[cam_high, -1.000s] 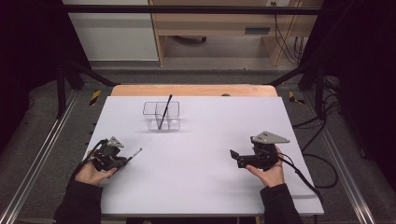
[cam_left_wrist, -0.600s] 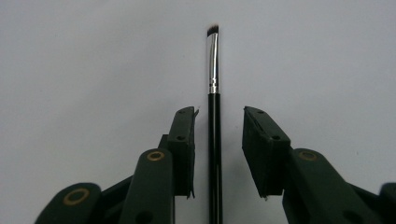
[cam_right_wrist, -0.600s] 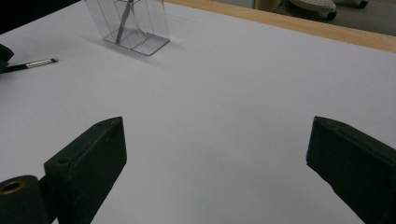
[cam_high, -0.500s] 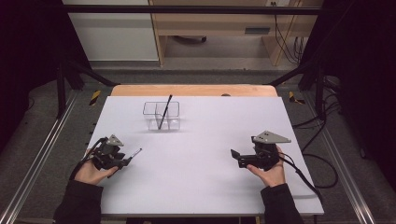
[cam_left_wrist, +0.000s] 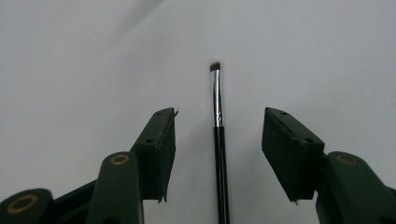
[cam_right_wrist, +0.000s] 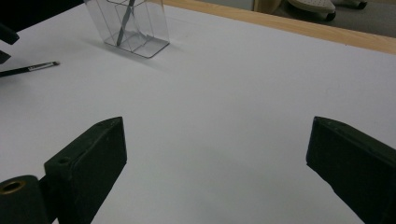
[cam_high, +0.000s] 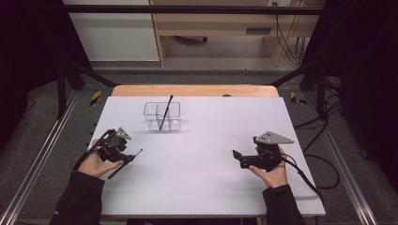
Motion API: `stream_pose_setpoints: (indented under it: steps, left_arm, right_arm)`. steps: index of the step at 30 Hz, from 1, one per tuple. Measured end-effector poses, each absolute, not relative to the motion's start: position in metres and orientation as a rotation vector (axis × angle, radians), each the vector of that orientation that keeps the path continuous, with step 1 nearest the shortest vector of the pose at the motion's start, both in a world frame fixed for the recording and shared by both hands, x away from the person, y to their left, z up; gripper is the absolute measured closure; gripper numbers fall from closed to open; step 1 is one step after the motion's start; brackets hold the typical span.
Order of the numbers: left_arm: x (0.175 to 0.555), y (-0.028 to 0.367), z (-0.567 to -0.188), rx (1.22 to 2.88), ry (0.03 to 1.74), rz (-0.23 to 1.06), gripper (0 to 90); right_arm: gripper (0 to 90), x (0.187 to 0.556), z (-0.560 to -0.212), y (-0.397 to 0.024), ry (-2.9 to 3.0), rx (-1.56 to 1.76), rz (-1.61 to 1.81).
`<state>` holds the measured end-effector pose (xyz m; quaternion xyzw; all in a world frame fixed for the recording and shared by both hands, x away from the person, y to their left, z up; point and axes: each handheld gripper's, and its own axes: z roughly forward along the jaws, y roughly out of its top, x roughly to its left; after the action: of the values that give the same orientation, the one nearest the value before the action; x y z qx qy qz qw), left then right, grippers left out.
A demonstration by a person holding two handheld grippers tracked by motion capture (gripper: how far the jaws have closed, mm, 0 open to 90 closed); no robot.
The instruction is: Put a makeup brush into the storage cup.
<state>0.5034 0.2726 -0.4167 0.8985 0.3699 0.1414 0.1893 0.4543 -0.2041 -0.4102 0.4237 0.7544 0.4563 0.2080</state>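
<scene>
A thin black makeup brush (cam_left_wrist: 218,140) with a silver ferrule lies on the white table (cam_high: 197,187), its bristle tip pointing away. My left gripper (cam_left_wrist: 217,135) hangs just above it; its jaws have just been opening and stand apart on either side of the handle without touching it. In the high view the left gripper (cam_high: 129,157) is at the table's near left, with the brush (cam_high: 136,154) slanting under it. My right gripper (cam_high: 236,154) is at the near right, open with nothing between its jaws (cam_right_wrist: 215,154).
A clear divided box (cam_high: 162,116) stands at the back centre with a second dark brush (cam_high: 165,110) leaning in it. The box (cam_right_wrist: 135,28) and the lying brush (cam_right_wrist: 30,69) show far off in the right gripper view. A wooden edge (cam_high: 195,90) borders the table's far side.
The left gripper's jaws have opened and let go of the brush, which now lies on the table. The left hand has lifted slightly. The right hand has not moved.
</scene>
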Motion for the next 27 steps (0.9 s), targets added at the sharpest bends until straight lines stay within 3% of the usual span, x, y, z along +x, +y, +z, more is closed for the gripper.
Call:
stream_pose_setpoints:
  steps: [8, 27]
  left_arm:
    - [0.509, 0.267, -0.423, 2.571, 1.034, 0.389, 44.8]
    - [0.517, 0.266, -0.442, 2.66, 1.067, 0.277, 63.7]
  right_arm:
    - [5.5, 0.454, -0.41, -0.205, 2.097, 1.179, 1.274]
    - [5.7, 0.456, -0.412, -0.202, 2.114, 1.176, 1.268]
